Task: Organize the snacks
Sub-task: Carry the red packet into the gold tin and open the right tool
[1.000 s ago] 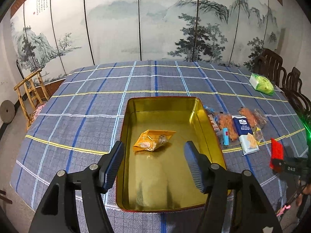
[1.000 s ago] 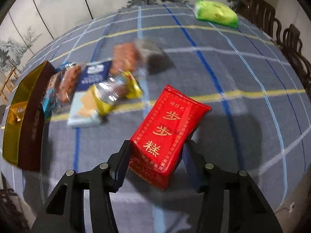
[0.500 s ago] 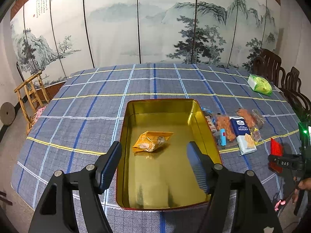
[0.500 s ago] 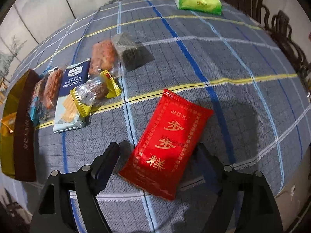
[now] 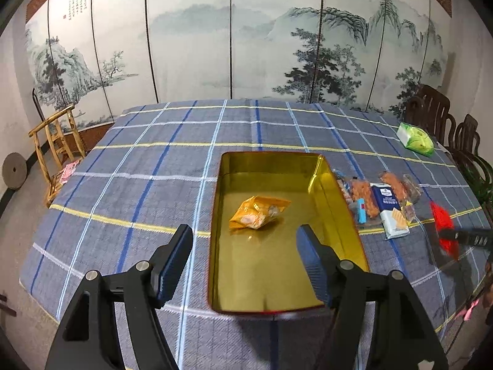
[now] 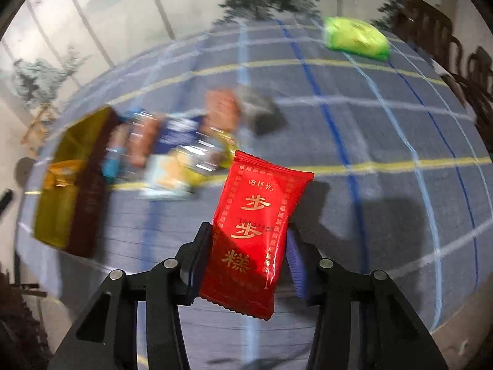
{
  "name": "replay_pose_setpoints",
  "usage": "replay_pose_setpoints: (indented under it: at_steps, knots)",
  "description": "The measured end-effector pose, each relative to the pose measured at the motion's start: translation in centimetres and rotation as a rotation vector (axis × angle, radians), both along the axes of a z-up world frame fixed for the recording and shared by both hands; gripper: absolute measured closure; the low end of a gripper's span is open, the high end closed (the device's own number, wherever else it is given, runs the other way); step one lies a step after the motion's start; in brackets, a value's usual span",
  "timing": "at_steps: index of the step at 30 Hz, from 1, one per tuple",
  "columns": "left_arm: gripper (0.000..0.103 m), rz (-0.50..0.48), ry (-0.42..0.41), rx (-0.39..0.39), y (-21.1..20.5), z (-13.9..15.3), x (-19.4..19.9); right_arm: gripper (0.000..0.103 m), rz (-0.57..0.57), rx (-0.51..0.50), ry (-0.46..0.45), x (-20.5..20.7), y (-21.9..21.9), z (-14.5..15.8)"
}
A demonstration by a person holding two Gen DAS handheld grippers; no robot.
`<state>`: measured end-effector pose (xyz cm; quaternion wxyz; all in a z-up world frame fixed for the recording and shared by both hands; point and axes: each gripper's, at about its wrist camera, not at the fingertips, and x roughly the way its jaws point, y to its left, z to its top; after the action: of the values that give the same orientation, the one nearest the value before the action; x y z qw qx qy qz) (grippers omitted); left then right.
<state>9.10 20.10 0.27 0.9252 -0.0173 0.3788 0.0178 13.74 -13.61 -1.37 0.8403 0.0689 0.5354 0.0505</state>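
Observation:
A gold tin (image 5: 336,203) lies on the blue checked tablecloth with one orange snack packet (image 5: 258,212) inside. My left gripper (image 5: 245,240) hovers open over the tin's near end, with nothing between its fingers. In the right wrist view my right gripper (image 6: 248,234) is closing, and both pads press the lower half of a red snack packet (image 6: 258,209), which hangs above the cloth. The same red packet (image 5: 442,219) shows at the far right of the left wrist view. A pile of loose snacks (image 6: 175,145) lies between the tin (image 6: 89,191) and the red packet.
A green packet (image 5: 416,135) lies alone near the table's far right edge. Dark wooden chairs (image 5: 437,117) stand beyond it, and a light wooden chair (image 5: 55,154) stands off the table's left side. A painted folding screen closes the back.
The right gripper's jaws widened, then shut on the red packet and raised it off the cloth. The left gripper pulled back a little from the tin, its jaws slightly wider.

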Motion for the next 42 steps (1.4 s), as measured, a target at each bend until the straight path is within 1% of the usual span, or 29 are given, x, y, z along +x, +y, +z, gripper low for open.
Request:
replay_pose_setpoints:
  at_steps: [3, 4, 9, 11, 12, 14, 17, 21, 24, 26, 28, 30, 33, 34, 36, 38, 40, 42]
  knots:
    - [0.037, 0.017, 0.006, 0.004, 0.8, -0.1, -1.0, 0.055, 0.092, 0.066, -0.048, 1.1, 3.9, 2.6]
    - [0.037, 0.022, 0.009, 0.003, 1.1, 0.0, -1.2, 0.055, 0.141, 0.088, -0.063, 2.0, 5.9, 3.5]
    - [0.037, 0.054, 0.02, 0.004, 2.3, 0.1, -2.3, 0.055, 0.336, 0.132, -0.08, 5.2, 15.3, 4.5]
    - [0.037, 0.069, 0.021, -0.005, 2.9, 0.2, -2.8, 0.055, 0.414, 0.122, -0.083, 6.7, 19.5, 4.0]
    - [0.037, 0.078, 0.018, -0.01, 3.2, 0.3, -3.1, 0.055, 0.436, 0.119, -0.074, 7.4, 20.9, 3.6]
    - [0.036, 0.09, 0.015, -0.016, 3.7, 0.4, -3.5, 0.055, 0.461, 0.107, -0.046, 8.9, 23.8, 2.2]
    - [0.036, 0.099, 0.023, -0.02, 4.2, 0.2, -3.8, 0.055, 0.477, 0.071, -0.039, 10.3, 26.8, 0.6]
    - [0.036, 0.096, 0.036, -0.009, 4.1, -0.1, -3.5, 0.055, 0.466, 0.026, -0.025, 11.9, 29.5, -1.3]
    - [0.036, 0.088, 0.043, -0.015, 4.0, -0.3, -3.1, 0.054, 0.448, -0.007, -0.043, 12.5, 30.7, -1.6]
    - [0.036, 0.084, 0.046, -0.015, 3.7, -0.5, -2.9, 0.054, 0.426, 0.003, -0.062, 12.8, 30.5, -1.2]
    - [0.036, 0.079, 0.049, -0.02, 3.6, -0.7, -2.8, 0.052, 0.403, 0.062, -0.074, 12.7, 29.7, -0.6]
    - [0.036, 0.072, 0.05, -0.021, 3.4, -0.7, -2.7, 0.05, 0.372, 0.129, -0.11, 11.8, 27.5, 0.2]
    - [0.035, 0.048, 0.043, -0.018, 2.9, -0.6, -2.7, 0.05, 0.341, 0.173, -0.15, 9.4, 23.2, 1.1]
    - [0.035, 0.036, 0.041, -0.019, 2.7, -0.5, -2.7, 0.05, 0.335, 0.166, -0.159, 8.6, 21.8, 1.3]
    - [0.035, 0.014, 0.041, -0.029, 2.2, -0.4, -2.7, 0.05, 0.304, 0.115, -0.184, 6.6, 18.2, 1.2]
    - [0.036, -0.005, 0.041, -0.042, 1.6, -0.3, -2.5, 0.05, 0.255, 0.032, -0.2, 4.9, 14.0, 0.7]
    - [0.036, -0.029, 0.037, -0.056, 0.9, 0.0, -2.4, 0.05, 0.201, -0.022, -0.189, 4.0, 10.2, 0.0]
    - [0.036, -0.056, 0.027, -0.054, 0.0, 0.4, -2.3, 0.05, 0.147, -0.044, -0.166, 3.4, 6.6, -0.8]
